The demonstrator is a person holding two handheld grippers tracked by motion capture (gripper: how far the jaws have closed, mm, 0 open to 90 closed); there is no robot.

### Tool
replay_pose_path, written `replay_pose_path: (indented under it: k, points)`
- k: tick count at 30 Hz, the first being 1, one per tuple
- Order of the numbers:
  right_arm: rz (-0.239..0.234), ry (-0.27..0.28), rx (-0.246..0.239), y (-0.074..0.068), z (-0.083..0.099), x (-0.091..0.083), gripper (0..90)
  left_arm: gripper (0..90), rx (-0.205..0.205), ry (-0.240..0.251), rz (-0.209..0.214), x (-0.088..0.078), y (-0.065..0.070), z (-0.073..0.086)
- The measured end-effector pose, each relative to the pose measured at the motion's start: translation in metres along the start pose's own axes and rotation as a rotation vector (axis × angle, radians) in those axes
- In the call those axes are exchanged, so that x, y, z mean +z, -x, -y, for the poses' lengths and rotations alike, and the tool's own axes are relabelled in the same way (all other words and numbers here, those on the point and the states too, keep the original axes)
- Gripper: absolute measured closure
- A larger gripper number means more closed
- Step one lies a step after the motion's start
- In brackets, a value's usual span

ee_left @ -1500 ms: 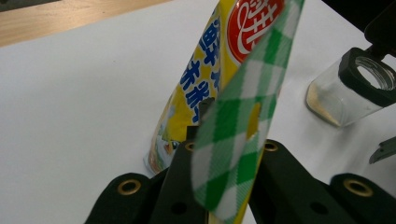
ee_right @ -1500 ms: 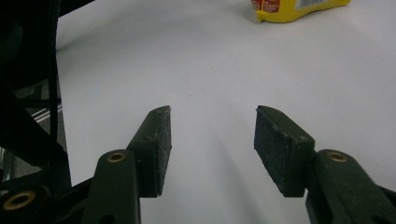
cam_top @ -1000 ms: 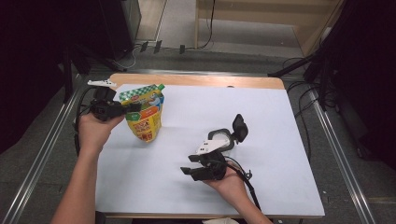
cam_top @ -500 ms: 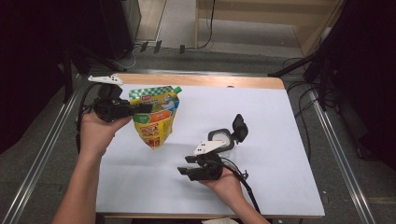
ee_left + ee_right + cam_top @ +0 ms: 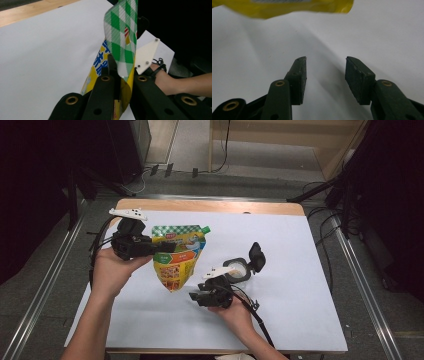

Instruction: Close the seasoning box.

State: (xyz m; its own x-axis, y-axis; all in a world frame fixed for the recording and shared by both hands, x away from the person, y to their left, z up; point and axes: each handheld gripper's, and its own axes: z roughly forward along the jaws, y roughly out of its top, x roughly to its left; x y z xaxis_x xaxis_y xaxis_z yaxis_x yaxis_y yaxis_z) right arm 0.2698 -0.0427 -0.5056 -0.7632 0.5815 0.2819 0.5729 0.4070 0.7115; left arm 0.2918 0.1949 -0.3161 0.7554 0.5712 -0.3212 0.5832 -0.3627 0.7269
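One glance down from the high view: pouch lifted off the white table, hanging left of centre, spout corner up, bottom tip pointing down toward the sheet. Pinched at its upper left edge by the left gripper, clamped tight on the film. Right gripper low, just below and right of the pouch's bottom tip, apart from it.

Next, the left gripper view: left gripper squeezed hard on the green-checked top band of the pouch, film creased and folded where it leaves the pads. Clearly thin, soft laminate; judged to sag and swing rather than hold a shape. Glossy too, so likely to slip under a light pinch. Beyond it, right hand over the table's far part.

Last, the right gripper view: right gripper roughly half open, jaws just been closing, nothing between them, bare sheet beneath. Yellow bottom edge of the pouch above and ahead, untouched.

Judged light to moderate in weight, with contents pooling low and bulging the belly. Best taken at the flat sealed seams: top band, already held, and the bottom seam for a second grip. Better not to squeeze the full middle or tug near the spout; risk of the pouch sliding out or swinging.
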Motion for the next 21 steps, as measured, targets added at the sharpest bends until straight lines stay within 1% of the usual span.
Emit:
replay_pose_path:
  k: [4,7,8,12,14,16,18,19,21]
  points:
    - [0.026,0.013,-0.001,0.001,-0.001,0.0,54.0,90.0,-0.002,-0.005,0.022,0.0,0.007,0.001]
    - [0.04,0.037,-0.006,0.001,-0.002,-0.001,54.7,90.0,-0.008,-0.013,0.04,0.0,0.011,0.002]
    - [0.044,0.046,-0.008,0.001,-0.002,-0.001,55.0,90.0,-0.012,-0.007,0.044,0.0,0.012,0.002]
    - [0.069,0.064,-0.027,-0.001,-0.001,-0.001,56.8,90.0,-0.017,-0.015,0.08,0.002,0.015,0.003]
    - [0.08,0.068,-0.033,-0.001,0.001,0.0,57.5,90.0,-0.024,-0.014,0.092,0.003,0.016,0.004]
    - [0.081,0.073,-0.027,0.0,0.002,0.001,58.0,90.0,-0.034,-0.012,0.111,0.004,0.016,0.005]
    - [0.082,0.081,-0.02,0.0,0.004,0.001,58.5,90.0,-0.033,-0.012,0.112,0.005,0.016,0.005]
    - [0.086,0.08,-0.019,0.0,0.004,0.002,58.8,90.0,-0.038,-0.014,0.13,0.006,0.015,0.005]
    - [0.089,0.082,-0.017,0.0,0.006,0.002,59.3,90.0,-0.045,-0.015,0.136,0.007,0.014,0.006]
